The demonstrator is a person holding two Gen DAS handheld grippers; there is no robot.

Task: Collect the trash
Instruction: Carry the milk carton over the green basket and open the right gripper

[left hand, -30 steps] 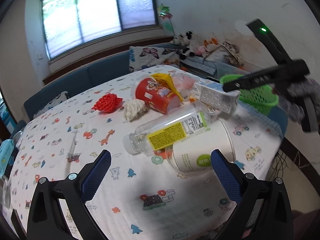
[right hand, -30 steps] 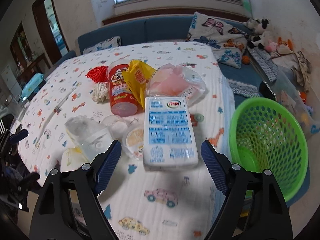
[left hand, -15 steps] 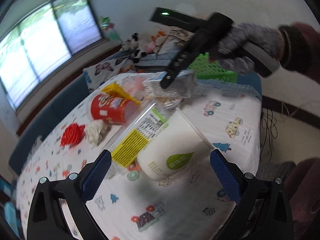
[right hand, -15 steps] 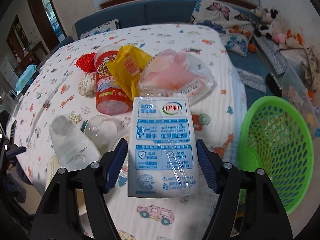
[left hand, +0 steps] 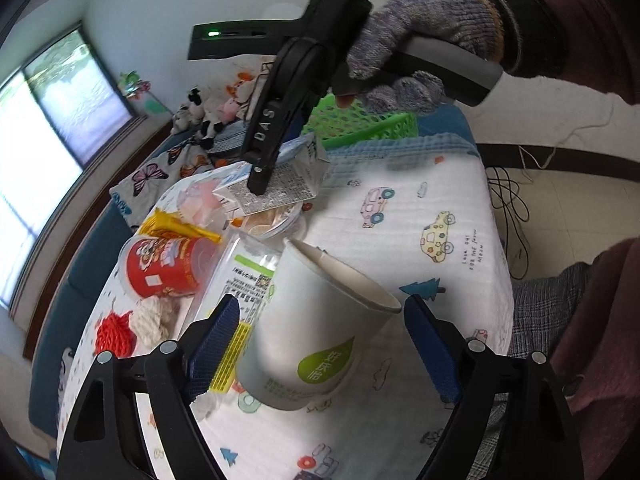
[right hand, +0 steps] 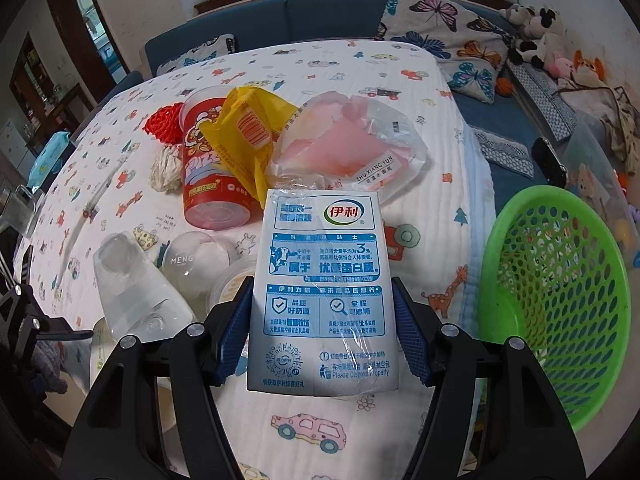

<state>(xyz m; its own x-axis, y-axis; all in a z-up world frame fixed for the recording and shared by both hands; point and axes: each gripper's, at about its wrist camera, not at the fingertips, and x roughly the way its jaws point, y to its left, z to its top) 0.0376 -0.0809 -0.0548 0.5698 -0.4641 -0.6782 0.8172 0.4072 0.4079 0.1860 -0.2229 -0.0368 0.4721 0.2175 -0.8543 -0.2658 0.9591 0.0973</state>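
Observation:
My right gripper (right hand: pixel 322 330) is shut on a blue and white milk carton (right hand: pixel 322 292), its pads pressed against both sides; the carton also shows in the left wrist view (left hand: pixel 280 188) under the gripper. My left gripper (left hand: pixel 322 344) is open around a white paper cup (left hand: pixel 320 332) lying on its side, pads apart from it. A clear bottle with a yellow label (left hand: pixel 236 292) lies beside the cup. A green basket (right hand: pixel 556 296) stands right of the table.
On the cloth-covered table (right hand: pixel 360 64) lie a red snack can (right hand: pixel 212 184), a yellow wrapper (right hand: pixel 248 136), a pink plastic bag (right hand: pixel 348 148), a red net (left hand: pixel 114 332), a white wad (left hand: pixel 154 318) and clear lids (right hand: pixel 200 256). A sofa with cushions is behind.
My right gripper has closed in on the milk carton and now grips it. My left gripper has moved forward and turned, so the paper cup now sits between its open fingers.

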